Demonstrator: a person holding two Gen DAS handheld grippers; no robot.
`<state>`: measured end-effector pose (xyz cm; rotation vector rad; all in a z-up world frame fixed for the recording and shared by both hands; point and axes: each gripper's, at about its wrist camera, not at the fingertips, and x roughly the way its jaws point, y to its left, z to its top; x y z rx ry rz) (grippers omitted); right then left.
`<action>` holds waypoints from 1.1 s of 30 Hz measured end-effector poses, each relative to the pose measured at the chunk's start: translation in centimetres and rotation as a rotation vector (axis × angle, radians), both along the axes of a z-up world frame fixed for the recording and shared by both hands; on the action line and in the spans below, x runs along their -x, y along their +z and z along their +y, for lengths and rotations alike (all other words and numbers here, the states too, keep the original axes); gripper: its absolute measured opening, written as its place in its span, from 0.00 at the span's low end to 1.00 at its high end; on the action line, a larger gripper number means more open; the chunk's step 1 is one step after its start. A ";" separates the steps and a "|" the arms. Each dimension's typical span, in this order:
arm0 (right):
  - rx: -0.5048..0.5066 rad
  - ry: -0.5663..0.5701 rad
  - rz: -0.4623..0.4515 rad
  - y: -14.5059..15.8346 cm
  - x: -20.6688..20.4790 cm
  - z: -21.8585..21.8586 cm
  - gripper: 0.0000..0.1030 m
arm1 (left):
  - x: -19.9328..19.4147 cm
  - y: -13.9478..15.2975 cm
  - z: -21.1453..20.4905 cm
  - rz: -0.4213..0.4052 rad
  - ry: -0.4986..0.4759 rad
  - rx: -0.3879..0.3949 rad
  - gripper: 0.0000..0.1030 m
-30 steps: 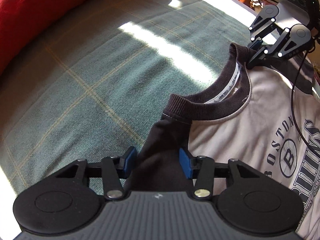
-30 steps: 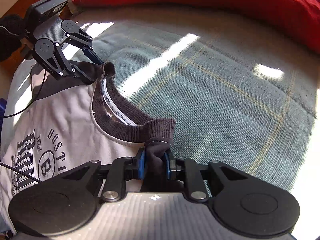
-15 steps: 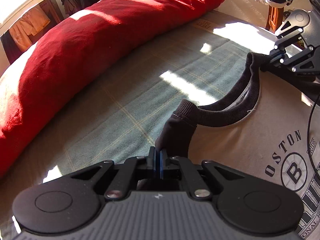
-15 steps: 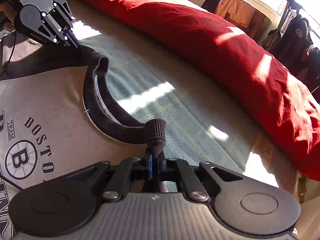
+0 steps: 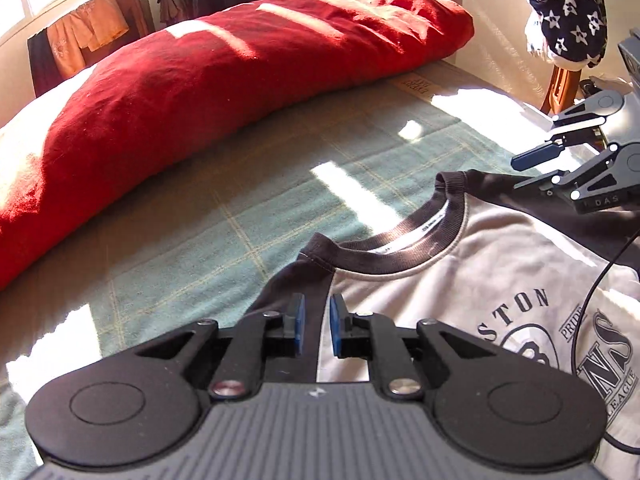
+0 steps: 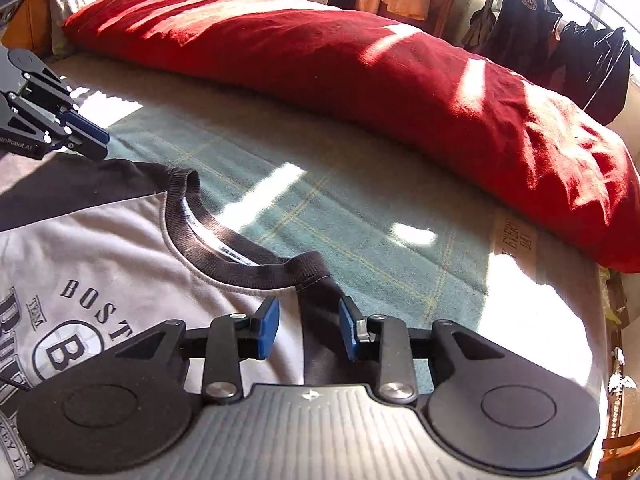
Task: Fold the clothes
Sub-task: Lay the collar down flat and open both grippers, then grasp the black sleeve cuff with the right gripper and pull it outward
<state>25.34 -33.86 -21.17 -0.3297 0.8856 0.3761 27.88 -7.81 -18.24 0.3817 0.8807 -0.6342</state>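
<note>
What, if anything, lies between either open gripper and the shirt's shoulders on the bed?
Nothing visible. The left gripper and right gripper are both open directly over the shirt's dark shoulder fabric beside the collar; only bare blanket lies ahead.

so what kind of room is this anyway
Most likely a bedroom. The shirt lies on a bed under a green plaid blanket, a long red duvet is bunched along its far side, and clothes hang by the window behind.
</note>
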 end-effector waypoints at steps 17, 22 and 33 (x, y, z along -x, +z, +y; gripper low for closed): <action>-0.159 -0.077 0.292 -1.1 13.8 0.8 0.48 | 13.0 -1.4 1.9 0.226 0.051 -0.028 0.12; -0.235 -0.086 0.293 -1.5 14.3 2.4 0.53 | 13.7 -2.9 -0.4 0.284 0.041 0.006 0.19; -0.344 -0.430 0.292 1.2 19.8 -11.3 0.54 | 15.0 0.5 -3.6 0.227 0.042 -0.069 0.21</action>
